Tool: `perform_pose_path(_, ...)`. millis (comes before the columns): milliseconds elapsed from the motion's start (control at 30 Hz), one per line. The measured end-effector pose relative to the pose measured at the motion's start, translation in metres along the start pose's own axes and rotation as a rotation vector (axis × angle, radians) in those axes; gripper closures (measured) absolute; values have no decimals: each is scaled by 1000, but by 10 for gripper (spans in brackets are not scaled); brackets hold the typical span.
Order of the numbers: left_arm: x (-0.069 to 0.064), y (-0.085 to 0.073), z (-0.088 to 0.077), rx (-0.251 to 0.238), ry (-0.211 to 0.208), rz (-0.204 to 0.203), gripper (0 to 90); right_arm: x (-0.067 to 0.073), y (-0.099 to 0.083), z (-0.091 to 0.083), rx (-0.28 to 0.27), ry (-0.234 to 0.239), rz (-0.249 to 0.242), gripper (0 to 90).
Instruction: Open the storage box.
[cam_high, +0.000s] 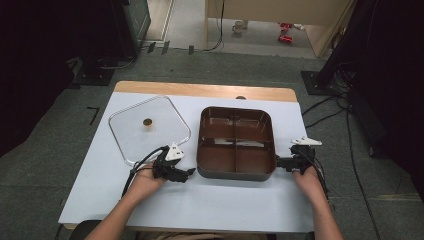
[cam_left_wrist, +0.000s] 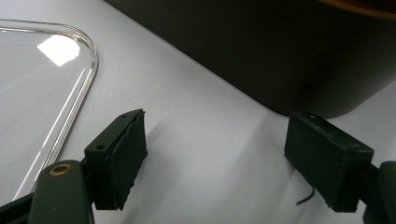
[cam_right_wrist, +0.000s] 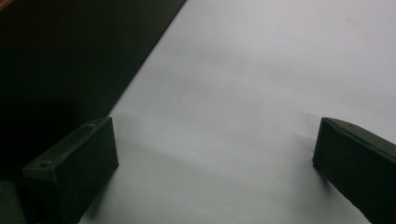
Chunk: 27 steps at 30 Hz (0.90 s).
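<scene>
A dark brown square pan (cam_high: 235, 172), split into four compartments, stands in the middle of the white table. A clear glass lid (cam_high: 165, 135) with a small brass knob lies flat to its left. My left gripper (cam_high: 189, 173) rests low on the table beside the pan's near left corner. In the left gripper view its jaws (cam_left_wrist: 217, 135) are open over bare table, with the pan's wall (cam_left_wrist: 280, 51) just ahead and the lid's rim (cam_left_wrist: 88, 60) to the left. My right gripper (cam_high: 279, 162) sits at the pan's right side. It stands open (cam_right_wrist: 217, 140) with nothing between its jaws, and the pan's dark wall (cam_right_wrist: 60, 60) is to its left.
The white table cover (cam_high: 200, 200) has free room along the front edge. A wooden strip (cam_high: 200, 90) runs along the far edge. Beyond the table lie grey floor, cables (cam_high: 325, 107) at the right and dark equipment at both sides.
</scene>
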<state>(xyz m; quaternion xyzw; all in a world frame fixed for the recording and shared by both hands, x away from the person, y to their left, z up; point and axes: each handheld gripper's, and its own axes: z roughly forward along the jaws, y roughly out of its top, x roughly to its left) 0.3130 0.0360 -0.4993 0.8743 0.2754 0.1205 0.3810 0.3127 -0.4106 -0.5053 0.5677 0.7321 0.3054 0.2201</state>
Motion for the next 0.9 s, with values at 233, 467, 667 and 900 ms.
perform_pose_path(233, 0, 0, 0, 0, 7, -1, 195, 0, 0, 0, 0, 0, 1, 0)
perform_pose_path(467, 0, 0, 0, 0, 8, -2, 193, 0, 0, 0, 0, 0, 0, 0)
perform_pose_path(667, 0, 0, 1, 8, 24, -19, 157, 0, 0, 0, 0, 0, 1, 0)
perform_pose_path(900, -3, 0, 1, 14, 57, -50, 122, 0, 0, 0, 0, 0, -1, 0)
